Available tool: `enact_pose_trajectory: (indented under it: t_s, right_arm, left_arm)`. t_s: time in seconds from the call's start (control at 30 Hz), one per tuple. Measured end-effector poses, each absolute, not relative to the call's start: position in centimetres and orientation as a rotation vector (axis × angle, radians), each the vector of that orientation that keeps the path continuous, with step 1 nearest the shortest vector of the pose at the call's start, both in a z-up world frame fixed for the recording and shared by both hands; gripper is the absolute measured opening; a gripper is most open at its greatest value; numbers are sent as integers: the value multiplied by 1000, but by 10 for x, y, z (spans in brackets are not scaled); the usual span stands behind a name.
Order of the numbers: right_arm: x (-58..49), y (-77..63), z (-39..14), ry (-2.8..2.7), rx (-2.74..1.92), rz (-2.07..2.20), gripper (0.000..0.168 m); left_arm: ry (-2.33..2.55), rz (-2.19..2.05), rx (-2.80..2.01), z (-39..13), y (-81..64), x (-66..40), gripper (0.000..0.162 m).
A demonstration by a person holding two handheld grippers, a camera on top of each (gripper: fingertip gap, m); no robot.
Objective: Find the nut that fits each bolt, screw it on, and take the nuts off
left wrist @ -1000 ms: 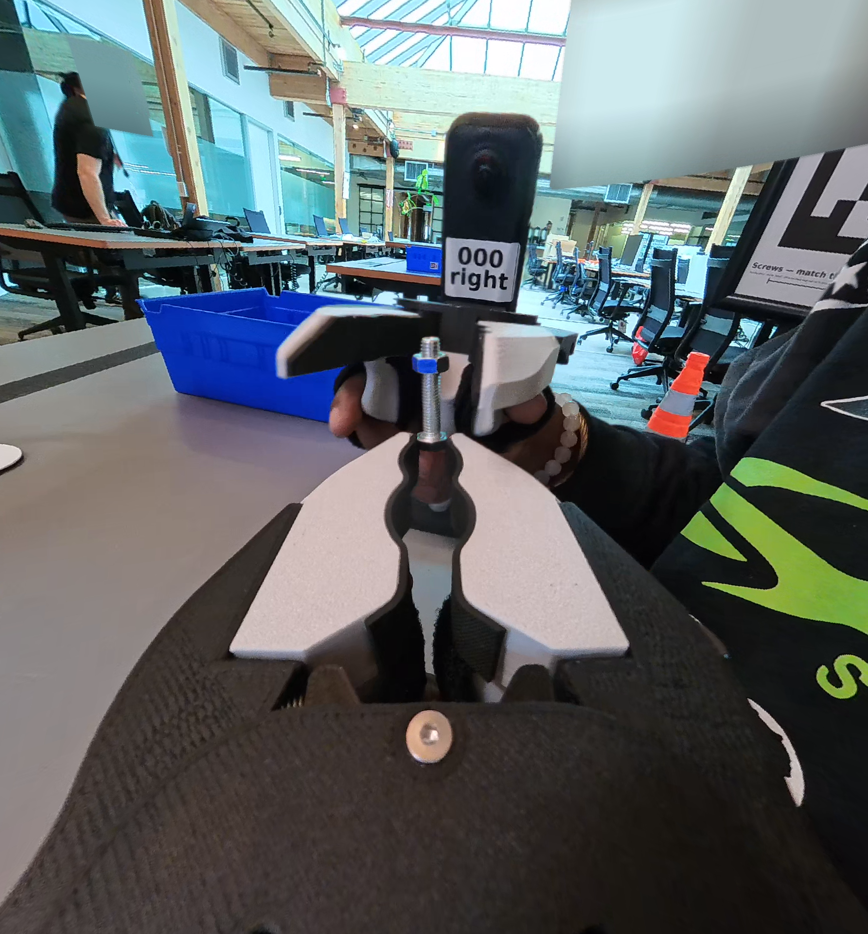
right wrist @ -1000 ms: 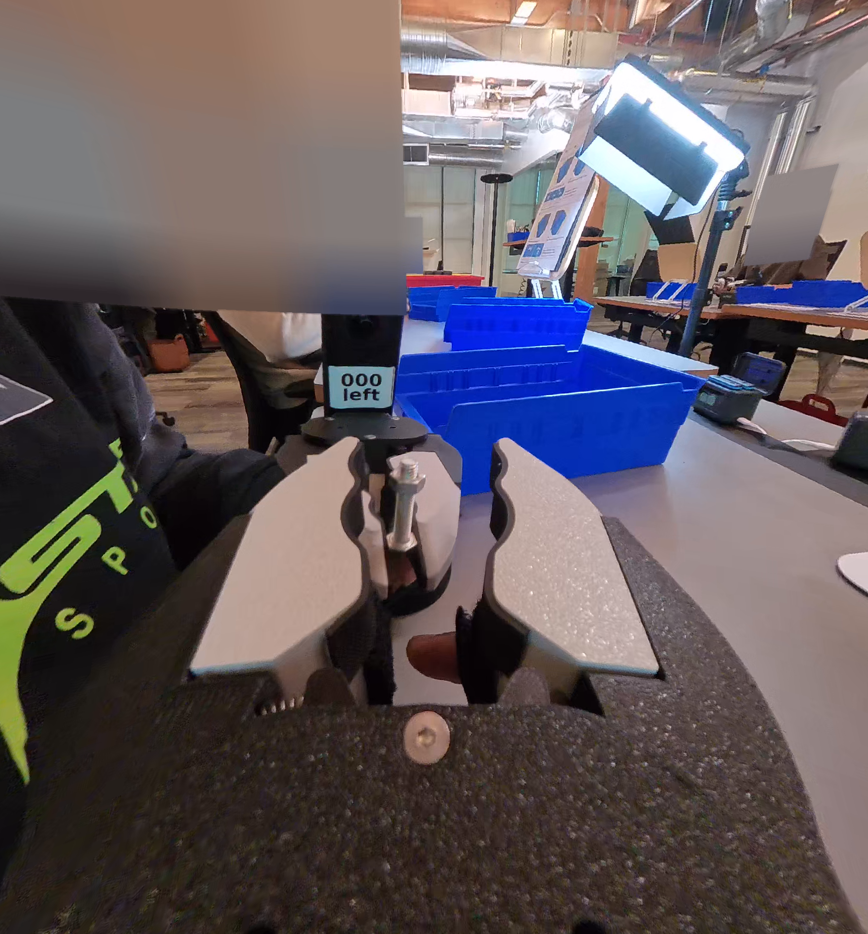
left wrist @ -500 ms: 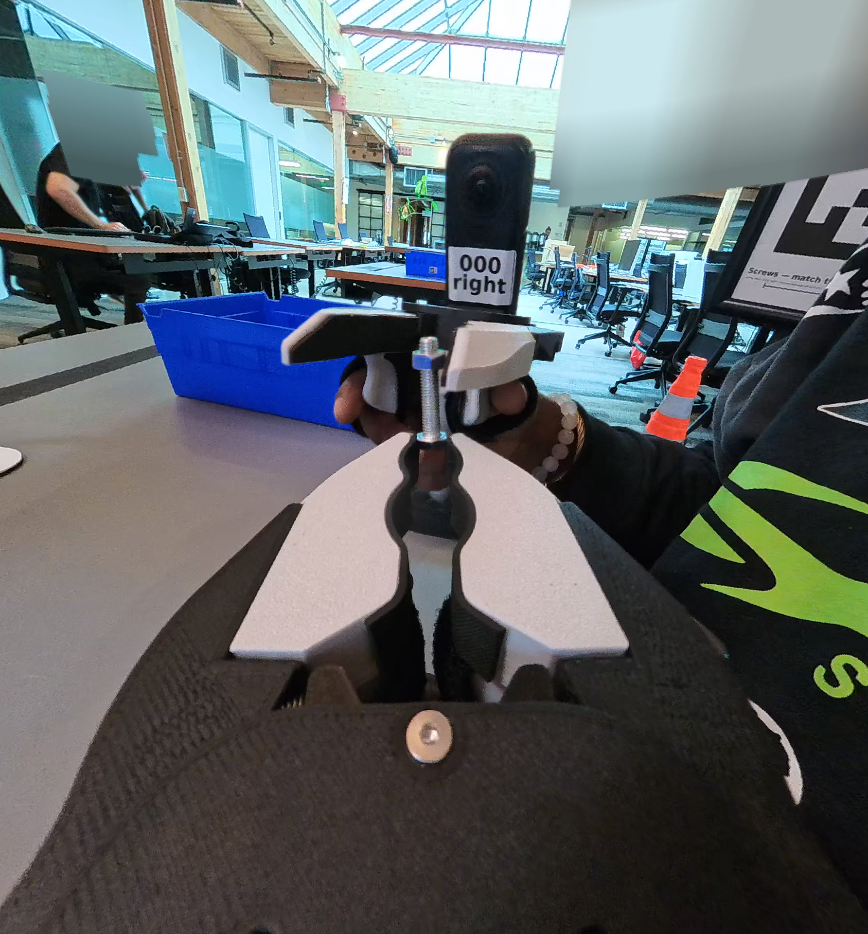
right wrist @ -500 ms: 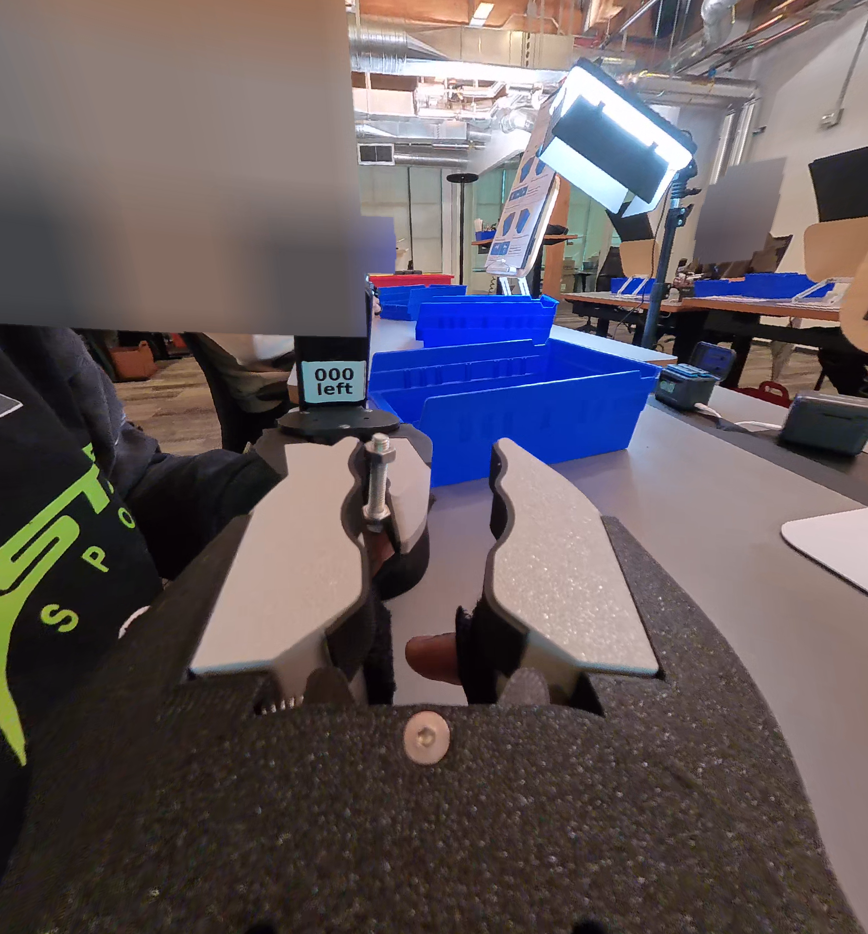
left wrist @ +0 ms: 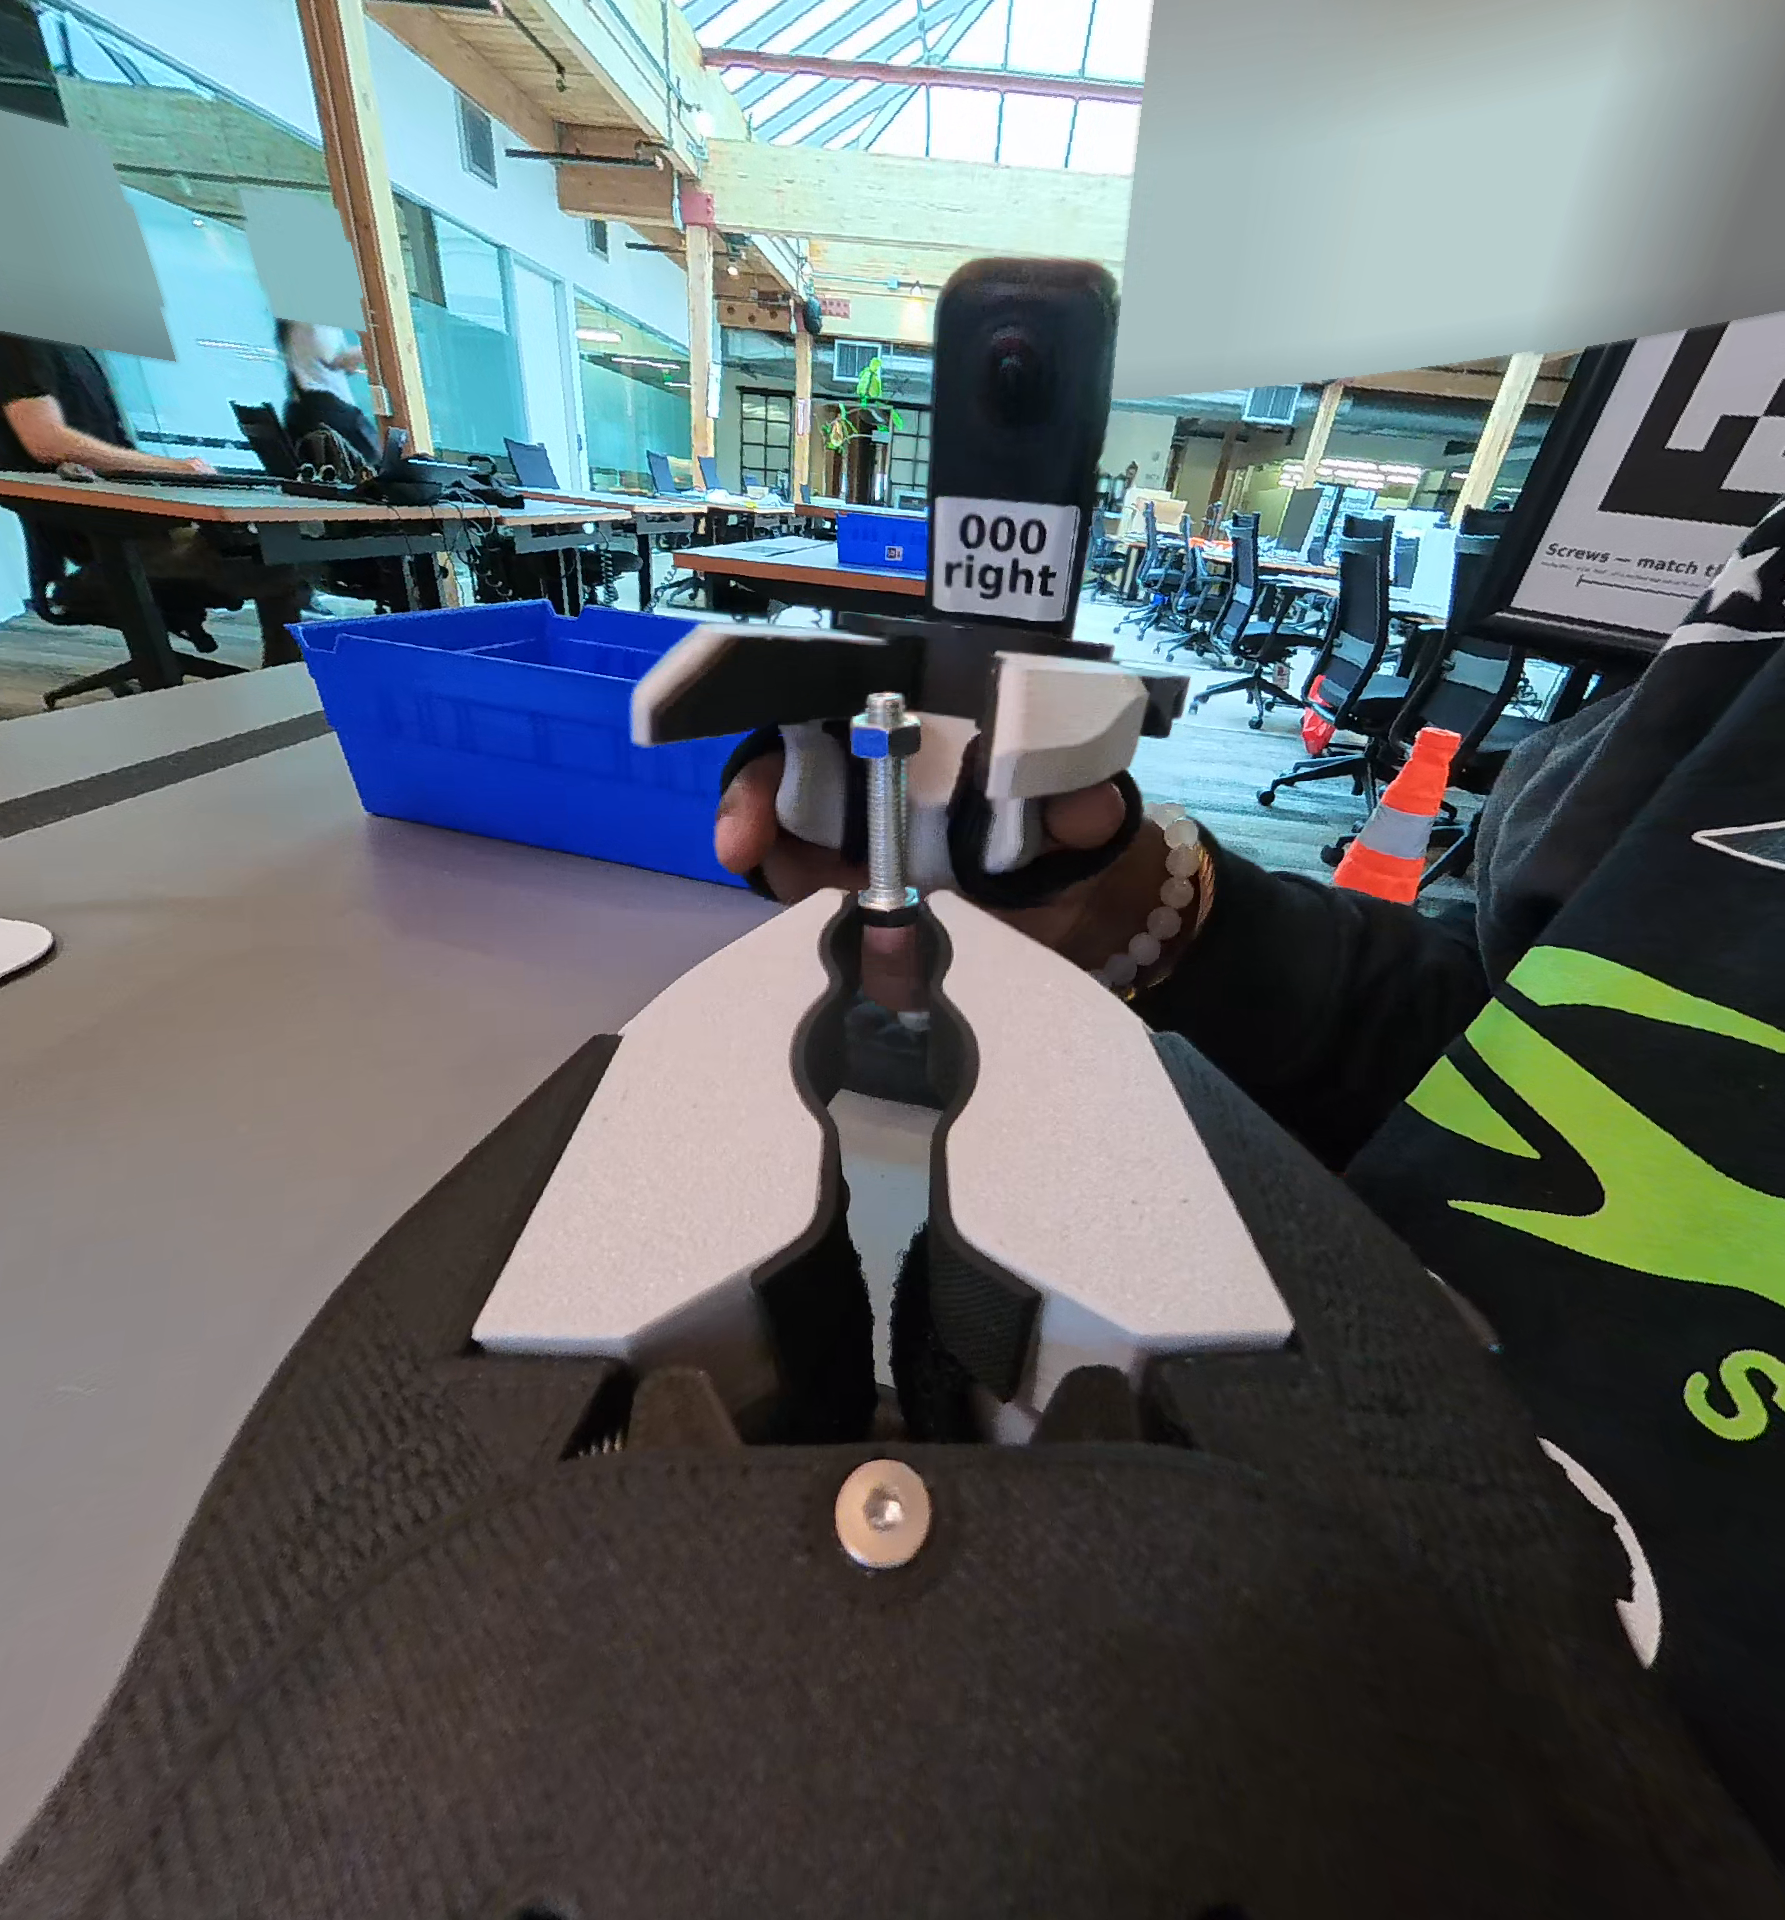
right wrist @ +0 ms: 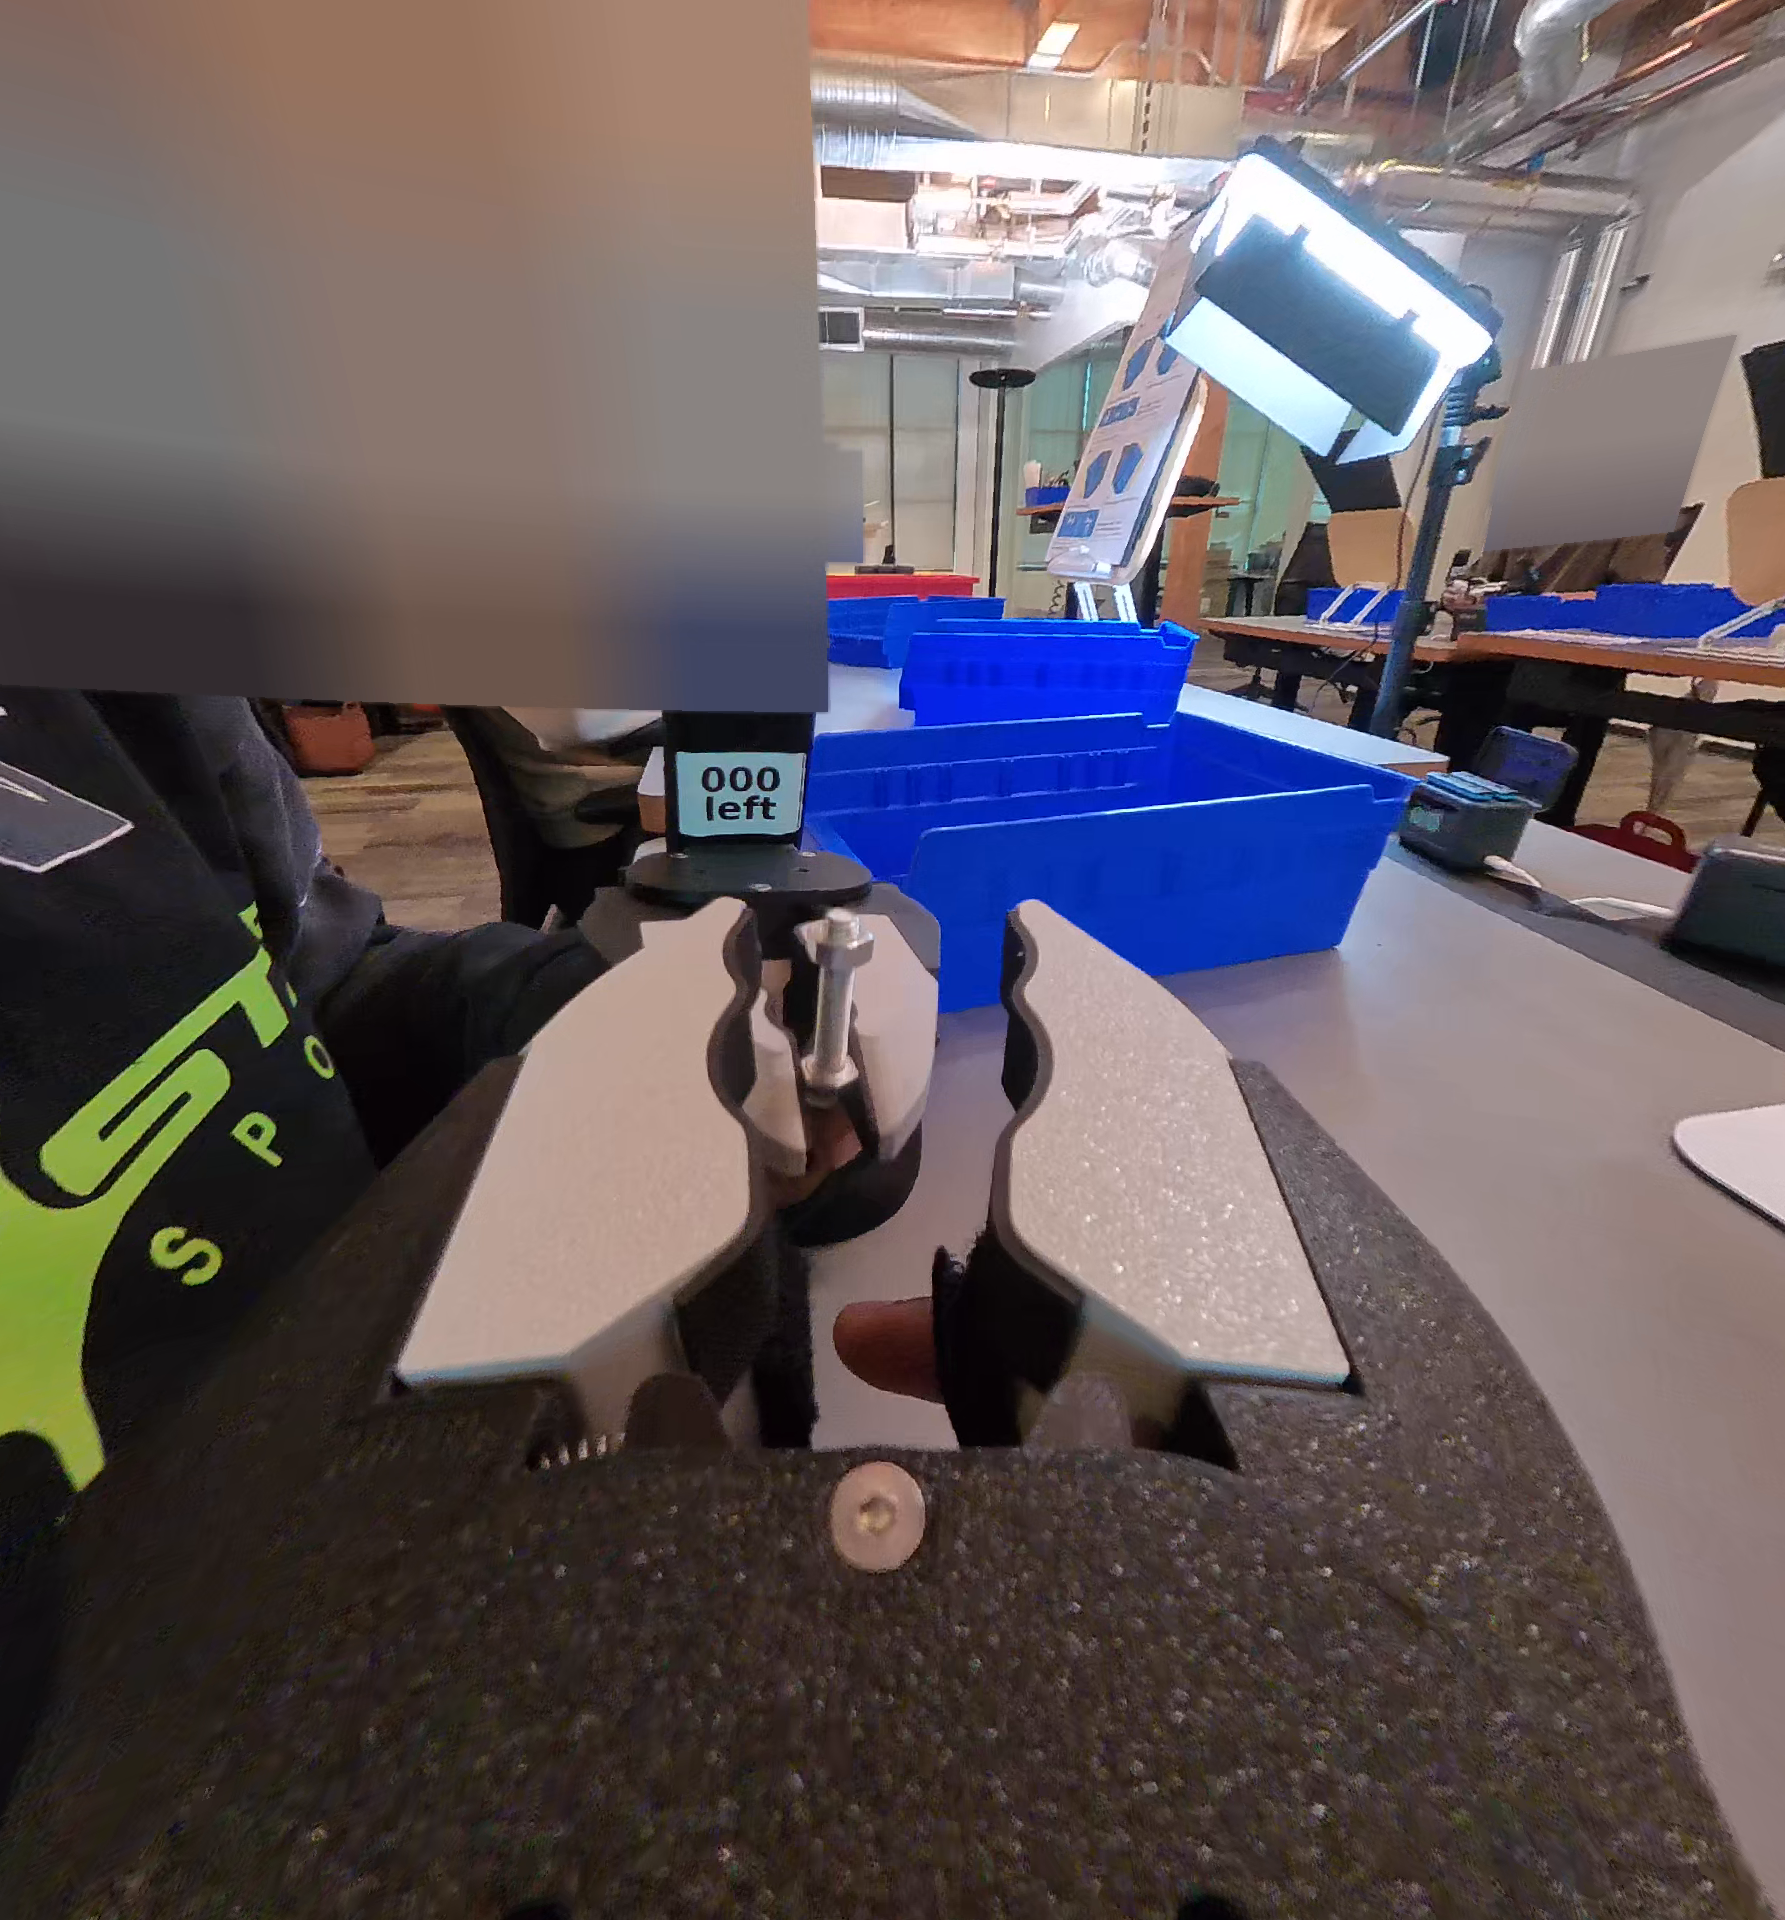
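Note:
My left gripper (left wrist: 886,920) is shut on the lower end of a silver bolt (left wrist: 886,816) and holds it upright above the grey table (left wrist: 244,987). A nut (left wrist: 880,740) with a blue mark sits near the top of the bolt's thread. My right gripper (right wrist: 877,935) is open. Its fingers (right wrist: 1137,1122) stand on either side of the nut (right wrist: 838,940) and are apart from it. The bolt (right wrist: 831,1013) is nearer to its left finger. In the left wrist view the right gripper (left wrist: 867,717) shows behind the nut, jaws wide.
A blue bin (left wrist: 514,727) stands on the table beyond the grippers; it also shows in the right wrist view (right wrist: 1127,862). A white pad (right wrist: 1781,1164) lies at the table's side. Small grey devices (right wrist: 1761,914) sit farther back. The person's dark sleeve and shirt (left wrist: 1594,1143) are close by. My right fingertips sit around 4 cm from my left ones.
The right gripper swayed a little sideways around the bolt and came back, staying open. The left gripper keeps the bolt upright in the same place.

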State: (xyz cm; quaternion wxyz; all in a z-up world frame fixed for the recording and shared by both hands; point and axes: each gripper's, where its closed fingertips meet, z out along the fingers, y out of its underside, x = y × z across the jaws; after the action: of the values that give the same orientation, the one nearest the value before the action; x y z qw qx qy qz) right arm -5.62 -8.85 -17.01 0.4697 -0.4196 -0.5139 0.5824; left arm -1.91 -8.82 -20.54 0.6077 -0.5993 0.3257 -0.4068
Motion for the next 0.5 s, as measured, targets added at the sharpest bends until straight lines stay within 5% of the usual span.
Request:
enact_pose_trajectory:
  t_s: [0.5]
  right_arm:
    - [-65, -81, -172, -1233, -1070, 1414, 48]
  left_arm:
    - [759, -937, -1383, -206, -89, -19, 10]
